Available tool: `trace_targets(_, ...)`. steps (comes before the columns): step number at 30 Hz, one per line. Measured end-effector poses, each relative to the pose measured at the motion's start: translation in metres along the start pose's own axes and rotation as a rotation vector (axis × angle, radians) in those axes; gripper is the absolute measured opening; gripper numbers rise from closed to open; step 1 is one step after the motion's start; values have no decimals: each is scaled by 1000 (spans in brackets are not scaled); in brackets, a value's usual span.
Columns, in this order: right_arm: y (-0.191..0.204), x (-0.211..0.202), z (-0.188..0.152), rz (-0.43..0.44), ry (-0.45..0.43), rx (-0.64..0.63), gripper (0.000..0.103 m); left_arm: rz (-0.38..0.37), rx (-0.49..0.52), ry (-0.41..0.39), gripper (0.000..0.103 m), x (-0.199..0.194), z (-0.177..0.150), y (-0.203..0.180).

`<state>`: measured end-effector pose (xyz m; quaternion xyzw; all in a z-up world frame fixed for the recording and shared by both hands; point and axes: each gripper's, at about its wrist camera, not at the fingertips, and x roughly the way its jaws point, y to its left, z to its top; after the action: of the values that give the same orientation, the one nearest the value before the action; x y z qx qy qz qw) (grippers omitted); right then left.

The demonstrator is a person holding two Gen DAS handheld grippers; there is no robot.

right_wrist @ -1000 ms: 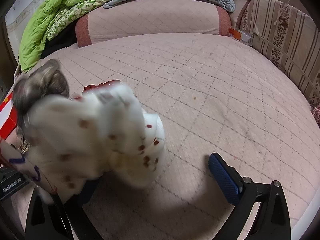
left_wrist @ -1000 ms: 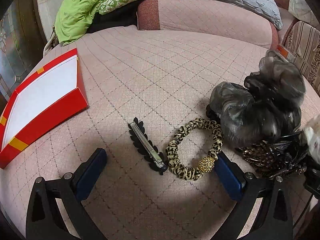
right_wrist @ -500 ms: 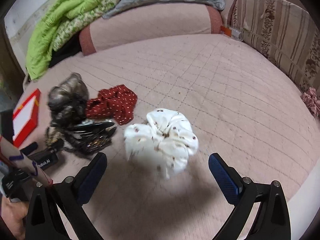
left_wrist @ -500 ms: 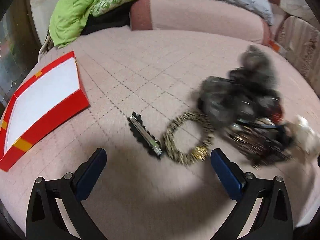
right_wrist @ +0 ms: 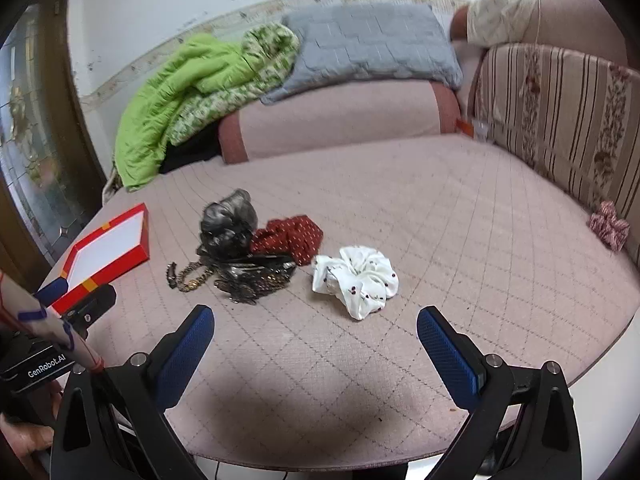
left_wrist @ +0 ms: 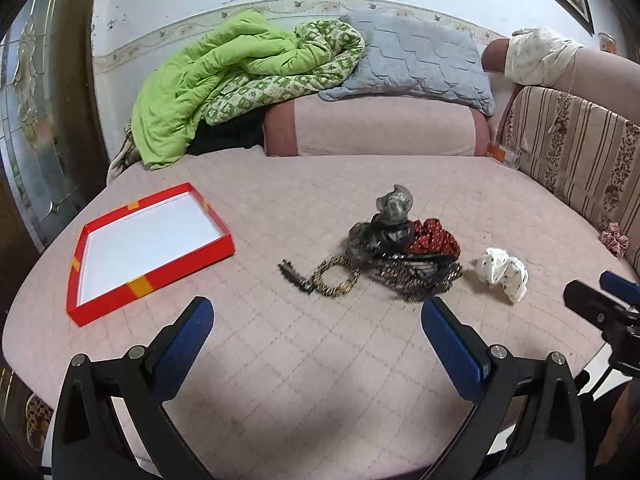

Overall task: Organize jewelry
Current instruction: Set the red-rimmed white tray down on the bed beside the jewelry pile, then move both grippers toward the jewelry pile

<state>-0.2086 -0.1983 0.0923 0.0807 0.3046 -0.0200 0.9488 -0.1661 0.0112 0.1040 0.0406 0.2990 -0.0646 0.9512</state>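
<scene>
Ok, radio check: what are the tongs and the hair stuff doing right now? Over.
Both tongs open, holding nothing. Red tray empty. White scrunchie lies apart from the pile of hair accessories. Nothing blocking.

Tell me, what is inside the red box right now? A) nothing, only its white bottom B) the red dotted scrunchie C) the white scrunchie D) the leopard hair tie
A: the red box shows only its bare white bottom, while the white scrunchie, the leopard hair tie and the red dotted scrunchie all lie on the pink bed cover.

Two raised wrist views, shared bed
</scene>
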Motion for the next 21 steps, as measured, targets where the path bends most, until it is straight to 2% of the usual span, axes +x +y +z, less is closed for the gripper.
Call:
trace_targets(5, 9, -4, -2, 5, -2, -27, 103, -2, -8, 3, 103, -6, -3, 6)
trace_targets(21, 6, -4, -4, 8, 7, -7, 103, 15, -10, 9, 103, -7, -4, 8)
